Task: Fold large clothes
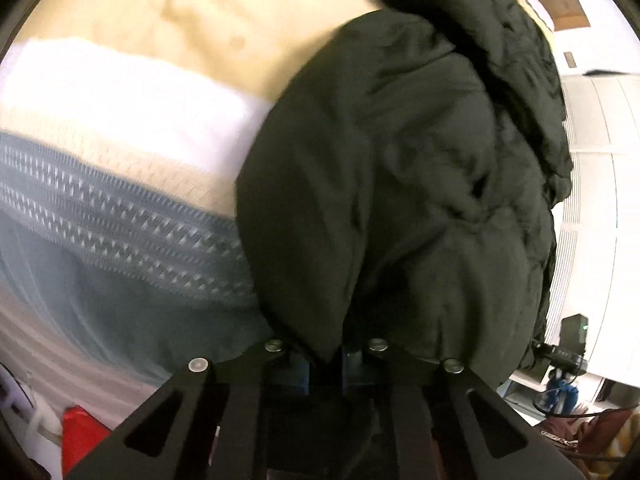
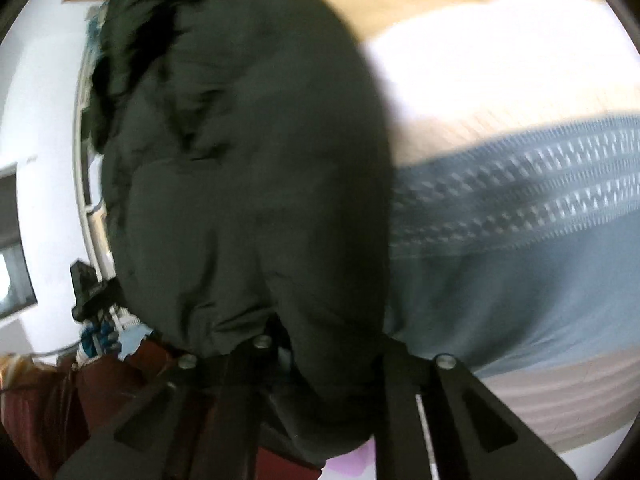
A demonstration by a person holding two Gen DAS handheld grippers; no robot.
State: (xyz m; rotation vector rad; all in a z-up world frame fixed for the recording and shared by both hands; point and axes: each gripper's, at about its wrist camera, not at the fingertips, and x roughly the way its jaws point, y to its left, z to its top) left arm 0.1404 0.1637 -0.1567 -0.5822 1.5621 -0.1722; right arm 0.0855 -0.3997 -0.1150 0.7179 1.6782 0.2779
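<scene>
A big dark padded jacket (image 1: 400, 184) hangs in the air in front of both cameras, lifted off the bed. My left gripper (image 1: 326, 356) is shut on a fold of its edge, which bunches between the blue pads. In the right wrist view the same jacket (image 2: 240, 184) fills the middle, and my right gripper (image 2: 320, 360) is shut on a thick roll of its fabric that covers the fingertips. Both views are blurred.
Below lies a bed with a cream sheet (image 1: 168, 12), a white folded cloth (image 1: 120, 92) and a blue-grey patterned blanket (image 1: 120, 220). A white wall unit (image 1: 600, 160) and a black stand (image 1: 572, 344) are on the right. A red thing (image 1: 82, 436) lies at the lower left.
</scene>
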